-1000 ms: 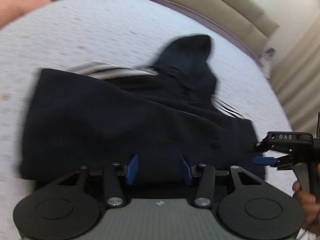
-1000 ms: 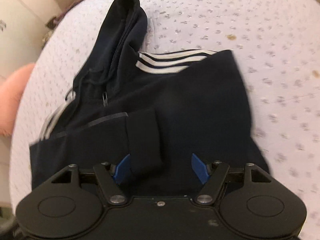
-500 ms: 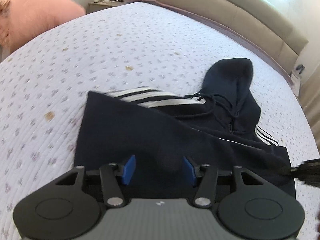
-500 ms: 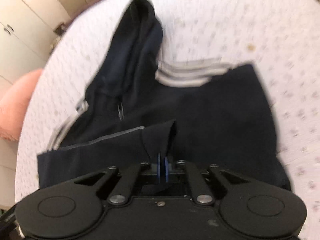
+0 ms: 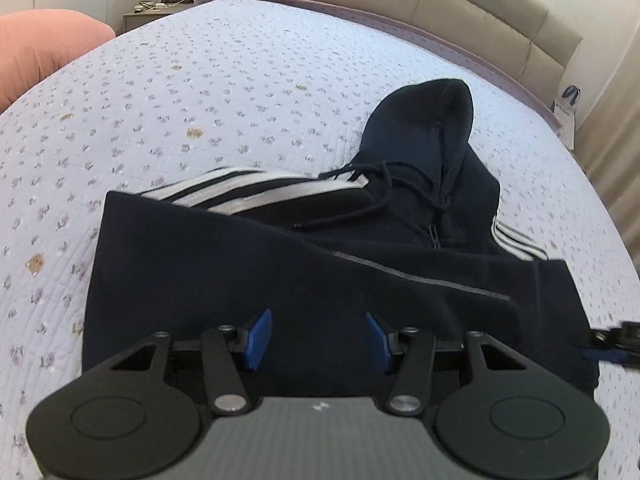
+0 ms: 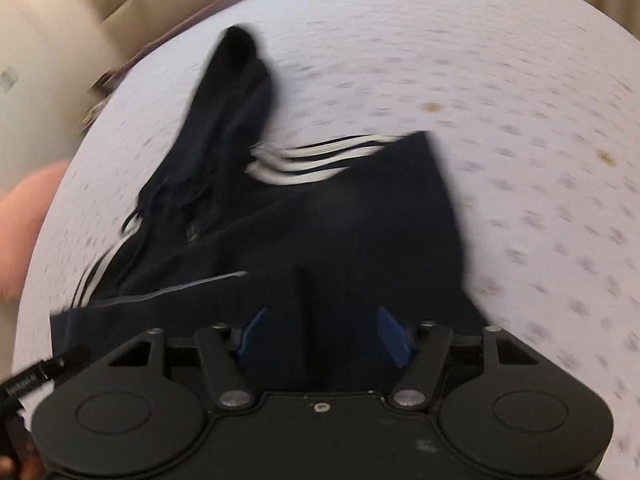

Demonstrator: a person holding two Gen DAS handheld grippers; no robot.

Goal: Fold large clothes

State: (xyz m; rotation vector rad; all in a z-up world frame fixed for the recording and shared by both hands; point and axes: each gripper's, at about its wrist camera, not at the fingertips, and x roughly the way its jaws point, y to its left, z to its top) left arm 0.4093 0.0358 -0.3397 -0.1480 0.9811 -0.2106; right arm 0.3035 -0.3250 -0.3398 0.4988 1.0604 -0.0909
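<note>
A dark navy hoodie [image 5: 248,264] with white sleeve stripes lies partly folded on the bed, its hood [image 5: 432,120] pointing toward the headboard. My left gripper [image 5: 317,338] is open just above the hoodie's near hem, nothing pinched. In the blurred right wrist view the hoodie [image 6: 360,220] fills the middle. My right gripper [image 6: 323,336] hovers over a folded-in sleeve cuff [image 6: 280,300]; its jaws are opening, and the cuff lies between the pads without being pressed. The right gripper's tip shows at the right edge of the left wrist view.
The bed's pale floral quilt [image 5: 200,80] spreads all around the hoodie. A beige padded headboard [image 5: 400,12] runs behind. A pink cushion [image 5: 40,48] sits far left, a nightstand [image 5: 160,8] behind it, and a white bag [image 5: 566,108] by the bed's right side.
The right gripper shut on the sleeve cuff half a second ago and has now opened, leaving the cuff flat on the hoodie. The left gripper stayed open while its view shifted slightly.
</note>
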